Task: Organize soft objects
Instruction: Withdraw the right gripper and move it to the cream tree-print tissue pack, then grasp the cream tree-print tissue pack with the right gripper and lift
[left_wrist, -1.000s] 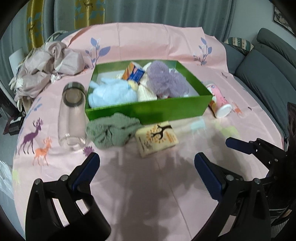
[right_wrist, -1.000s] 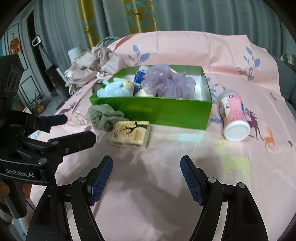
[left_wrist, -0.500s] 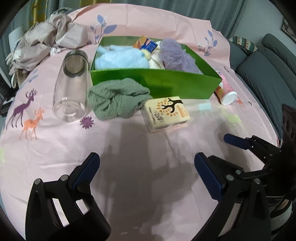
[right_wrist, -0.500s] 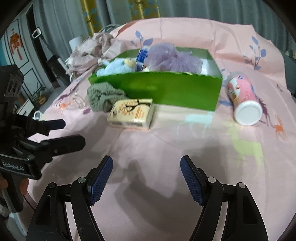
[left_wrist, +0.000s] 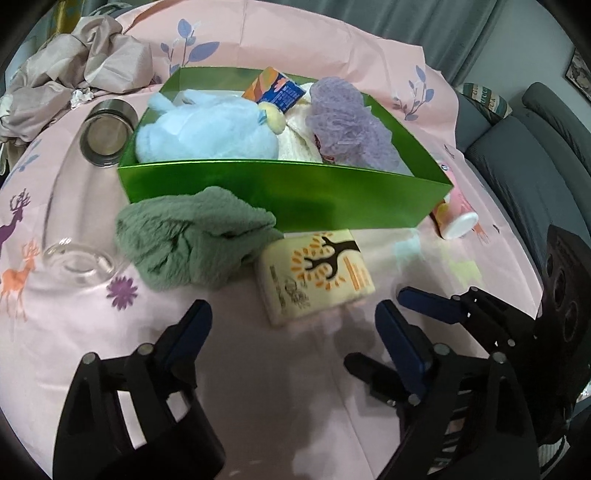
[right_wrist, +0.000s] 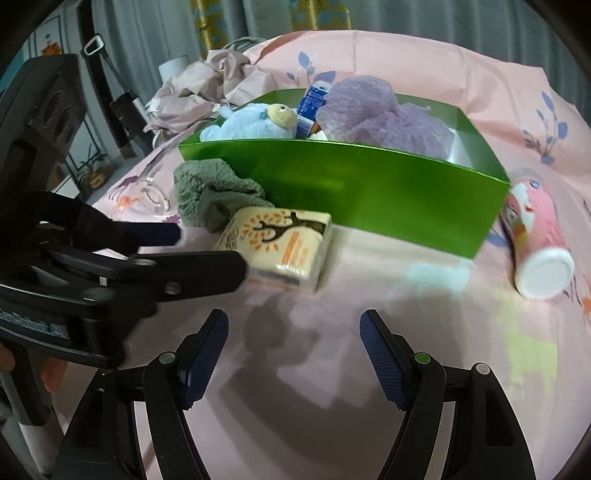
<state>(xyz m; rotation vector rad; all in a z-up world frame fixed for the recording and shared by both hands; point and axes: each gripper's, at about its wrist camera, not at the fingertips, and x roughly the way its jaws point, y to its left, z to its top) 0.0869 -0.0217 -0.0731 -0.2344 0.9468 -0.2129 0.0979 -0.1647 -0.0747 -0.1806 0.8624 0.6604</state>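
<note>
A crumpled green towel (left_wrist: 192, 240) lies on the pink-clothed worktop (left_wrist: 280, 387), pressed against the near wall of a green box (left_wrist: 288, 192), with a yellow tissue pack (left_wrist: 314, 273) touching its right edge. Both sit just ahead of the left gripper (left_wrist: 291, 325), whose jaws are closing with nothing between them; the towel is ahead and to the left of the gap, the pack nearly in line with it. From the right wrist view the pack (right_wrist: 277, 247) lies ahead and left of the right gripper (right_wrist: 293, 332), whose jaws stand apart and empty above bare cloth, while the left gripper's fingers reach in from the left beside the pack. Inside the box rest a blue plush toy (left_wrist: 207, 129), a purple bath pouf (left_wrist: 347, 118), a cream cloth (left_wrist: 295, 144) and an orange-and-blue carton (left_wrist: 275, 90). A clear glass bottle (left_wrist: 85, 206) lies on its side left of the box and towel. A pink canister (right_wrist: 535, 243) lies on its side at the box's right end. Beige fabric (left_wrist: 74, 74) is heaped at the worktop's far left; a grey sofa (left_wrist: 535, 147) stands to the right.
</note>
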